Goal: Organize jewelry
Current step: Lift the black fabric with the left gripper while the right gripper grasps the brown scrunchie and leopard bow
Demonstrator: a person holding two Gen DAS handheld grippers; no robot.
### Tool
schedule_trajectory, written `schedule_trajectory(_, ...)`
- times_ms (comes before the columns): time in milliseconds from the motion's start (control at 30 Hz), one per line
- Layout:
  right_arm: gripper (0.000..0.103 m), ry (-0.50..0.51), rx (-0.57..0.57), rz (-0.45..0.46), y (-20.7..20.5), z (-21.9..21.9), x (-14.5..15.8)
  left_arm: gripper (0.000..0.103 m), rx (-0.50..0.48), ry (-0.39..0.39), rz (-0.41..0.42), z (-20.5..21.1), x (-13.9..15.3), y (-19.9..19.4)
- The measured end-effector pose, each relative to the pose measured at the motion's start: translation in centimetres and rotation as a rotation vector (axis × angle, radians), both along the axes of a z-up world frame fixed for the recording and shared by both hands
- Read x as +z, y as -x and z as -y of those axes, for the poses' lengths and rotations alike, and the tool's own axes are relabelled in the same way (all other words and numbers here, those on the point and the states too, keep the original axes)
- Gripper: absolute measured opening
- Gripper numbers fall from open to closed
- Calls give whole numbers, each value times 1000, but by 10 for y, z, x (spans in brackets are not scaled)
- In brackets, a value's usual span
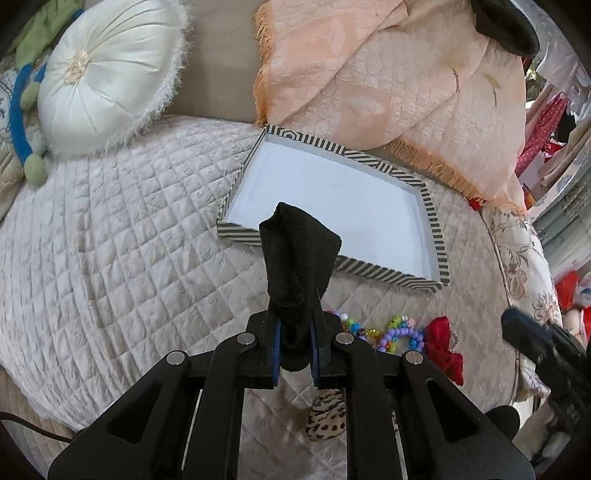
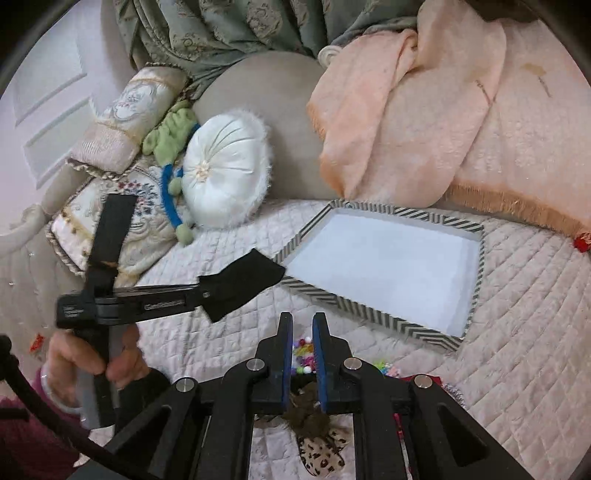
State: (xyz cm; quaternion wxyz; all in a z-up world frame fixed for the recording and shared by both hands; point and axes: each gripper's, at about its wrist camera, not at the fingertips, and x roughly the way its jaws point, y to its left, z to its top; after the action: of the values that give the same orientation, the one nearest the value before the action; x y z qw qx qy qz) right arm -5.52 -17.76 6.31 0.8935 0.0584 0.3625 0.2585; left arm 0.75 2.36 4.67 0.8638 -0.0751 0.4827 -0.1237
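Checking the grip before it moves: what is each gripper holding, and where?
Left gripper pinches the black cloth at its lower end. Right gripper holds nothing visible.

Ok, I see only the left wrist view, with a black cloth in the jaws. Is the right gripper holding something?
Observer: No. The right gripper is shut with nothing pinched at its tips; the coloured beads show on the quilt behind them.
Operator: How does the cloth look from that side?
Observer: The black cloth sticks out of the left gripper as a flat flap, pointing toward the near corner of the striped tray.
Operator: And what is behind the round pillow?
Observer: Above the round pillow, a green patterned curtain hangs behind the sofa back.
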Motion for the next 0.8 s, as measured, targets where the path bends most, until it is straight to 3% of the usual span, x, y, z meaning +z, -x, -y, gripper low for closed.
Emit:
schedule_trajectory(67, 12, 11, 57, 2, 7, -8, -10, 11, -2, 3, -4, 1, -1, -1)
schedule_trajectory(133, 40, 23, 93, -30, 12, -12, -26, 11, -1, 4, -10, 1, -3, -1)
schedule_trajectory(167, 74, 23, 96, -62, 12, -13, -37, 11, -1, 7, -18, 1, -5, -1)
schedule_trajectory(200, 88, 21, 92, -98, 11, -13, -49, 11, 0, 8, -23, 1, -7, 0)
schedule_trajectory(333, 85, 98, 45, -202, 2, -23, -96, 11, 0, 8, -44, 2, -13, 1)
schedule_trajectory(400, 58, 90, 11, -207, -8, -25, -107, 11, -1, 9, -47, 3, -14, 3)
schedule_trajectory(567, 30, 64, 2, -245, -24, -29, -128, 11, -4, -5, -46, 5, -14, 6)
schedule_trajectory(667, 13, 32, -1, -189, -12, -24, -115, 11, 1, 2, -39, 1, -13, 6)
schedule_trajectory(800, 12, 8, 8, -85, -3, -14, -72, 11, 11, 21, -28, -2, -9, -1)
